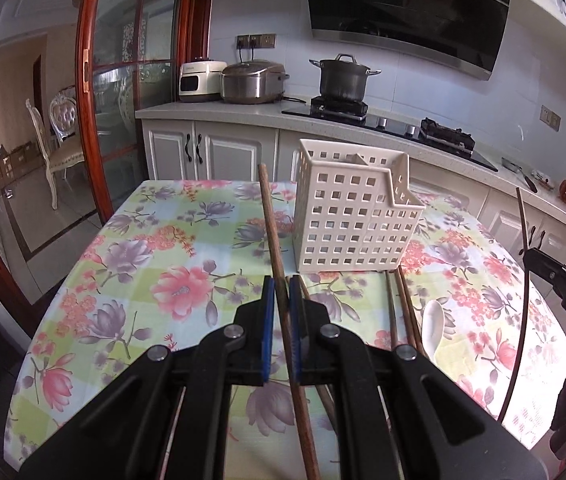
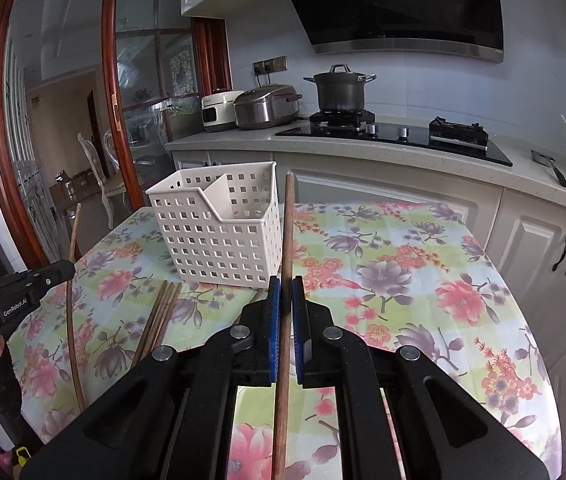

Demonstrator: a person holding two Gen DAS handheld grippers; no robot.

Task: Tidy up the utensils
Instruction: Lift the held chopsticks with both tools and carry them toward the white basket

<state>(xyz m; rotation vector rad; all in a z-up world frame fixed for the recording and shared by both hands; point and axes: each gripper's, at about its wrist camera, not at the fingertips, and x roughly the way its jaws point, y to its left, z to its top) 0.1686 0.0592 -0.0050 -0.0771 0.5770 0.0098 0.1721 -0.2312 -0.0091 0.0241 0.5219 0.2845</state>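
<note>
1. L gripper (image 1: 283, 304): clamped on a chopstick (image 1: 273, 232) between the blue pads (image 1: 267, 320). Stick runs fwd along the fingers, tip up near the caddy's left edge; tail passes back under the gripper. Mid-shaft grip prob. chosen so the stick stays in line w/ the fingers for aiming.
2. R gripper (image 2: 286, 304): same story, pinched on a 2nd chopstick (image 2: 288, 232), tip up just beside the caddy's right wall. One stick per gripper, so a pair can go in together, I'd guess.
3. Caddy (image 1: 347, 216): white, perforated, upright on the table (image 1: 123, 240), divider inside, front wall stepped lower. Looks empty from R view. Low front prob. the easy entry side.
4. Loose chopsticks (image 2: 161, 316) lie flat on the cloth just in front of the caddy. White spoon (image 1: 433, 320) beside them; not yet sorted.
5. Both sticks held above the table, clear of the caddy; neither is in yet. Task early.
6. Next, as I judge: tilt tips down over a compartment, then let go. Risk: stick pivots in the pads.
</note>
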